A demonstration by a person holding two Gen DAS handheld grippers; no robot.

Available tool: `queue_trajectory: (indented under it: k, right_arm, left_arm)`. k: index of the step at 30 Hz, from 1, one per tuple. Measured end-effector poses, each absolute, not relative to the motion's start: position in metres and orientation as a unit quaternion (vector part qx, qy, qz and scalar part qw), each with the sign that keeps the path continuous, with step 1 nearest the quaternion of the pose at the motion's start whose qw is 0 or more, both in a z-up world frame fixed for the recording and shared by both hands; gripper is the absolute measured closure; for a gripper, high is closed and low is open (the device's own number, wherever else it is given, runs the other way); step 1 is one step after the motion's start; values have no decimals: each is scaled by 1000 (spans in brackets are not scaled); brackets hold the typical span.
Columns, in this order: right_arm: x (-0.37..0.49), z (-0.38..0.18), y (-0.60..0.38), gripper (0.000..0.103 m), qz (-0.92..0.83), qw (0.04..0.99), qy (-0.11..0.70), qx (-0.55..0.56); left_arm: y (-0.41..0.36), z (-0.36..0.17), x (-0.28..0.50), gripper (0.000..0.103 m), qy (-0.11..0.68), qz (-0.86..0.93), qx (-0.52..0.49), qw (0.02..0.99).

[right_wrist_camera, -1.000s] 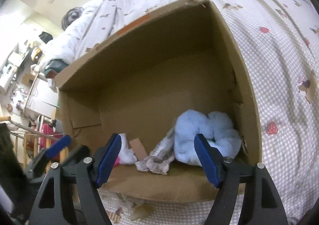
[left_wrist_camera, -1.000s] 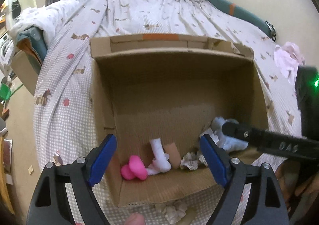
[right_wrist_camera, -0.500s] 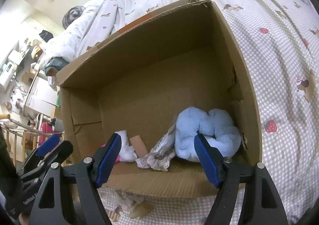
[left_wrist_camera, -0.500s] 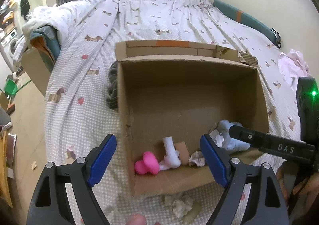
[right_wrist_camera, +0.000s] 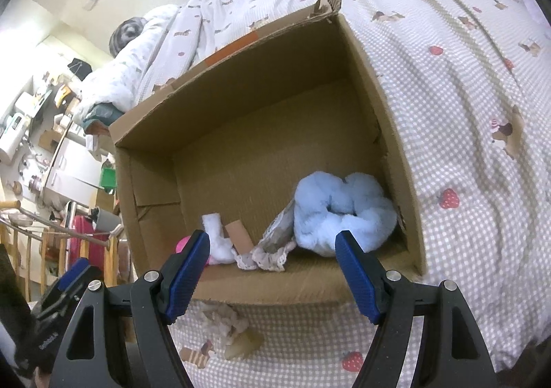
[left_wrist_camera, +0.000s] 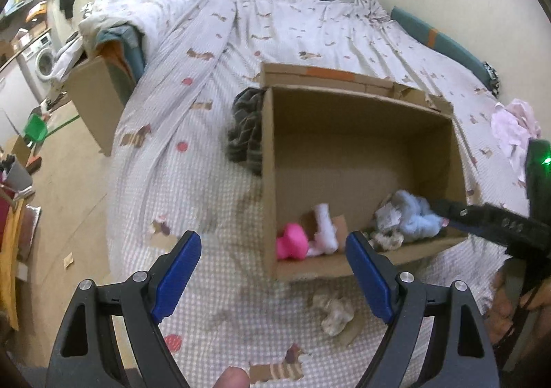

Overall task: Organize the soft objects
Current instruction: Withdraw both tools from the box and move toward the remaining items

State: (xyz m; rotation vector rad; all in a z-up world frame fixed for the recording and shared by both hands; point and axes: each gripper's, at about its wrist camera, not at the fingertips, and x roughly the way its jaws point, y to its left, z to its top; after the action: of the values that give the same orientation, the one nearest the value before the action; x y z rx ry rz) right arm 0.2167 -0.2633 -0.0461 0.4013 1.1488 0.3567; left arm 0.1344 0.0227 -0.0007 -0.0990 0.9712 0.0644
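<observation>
Left hand-held gripper (left_wrist_camera: 273, 271) jaws spread wide, nothing between the blue pads; it hovers above the checked bedspread (left_wrist_camera: 213, 202), with the cardboard box (left_wrist_camera: 268, 181) ahead and to its right. Right hand-held gripper (right_wrist_camera: 272, 271) also wide and empty, poised just short of the box's near wall (right_wrist_camera: 275, 288), pointing into the open top. Box sits on the bed, flaps up. Inside, along the near wall from the right gripper's view: fluffy light-blue soft item (right_wrist_camera: 341, 212) ahead and right, in the near right corner; crumpled patterned cloth (right_wrist_camera: 272, 250) touching it on its left; a tan cardboard scrap (right_wrist_camera: 239, 236) leaning behind that; a white soft piece (right_wrist_camera: 217, 236) near the left pad; a pink soft toy (right_wrist_camera: 182, 245) mostly hidden behind that pad, clearer from the left wrist (left_wrist_camera: 291, 245). Rest of box floor bare cardboard. Outside, just below the near wall, a small crumpled cloth (left_wrist_camera: 334, 314) lies on the bedspread, between the left gripper's pads and the box. Dark striped fabric (left_wrist_camera: 246, 129) lies against the box's far left outer wall. Pale pink garment (left_wrist_camera: 515, 126) far right on the bed.
</observation>
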Motion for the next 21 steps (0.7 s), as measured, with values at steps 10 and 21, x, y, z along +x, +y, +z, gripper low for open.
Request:
queue_trajectory:
  k: [10,21]
  right_arm:
    - [195,-42,-273,23,153,810,535,184]
    - [161,-48,-252,23,175,802,548,158]
  left_arm:
    - [28,-11,106,18,476,47,-51,877]
    - [47,-29,94,14,508,91,-80,853]
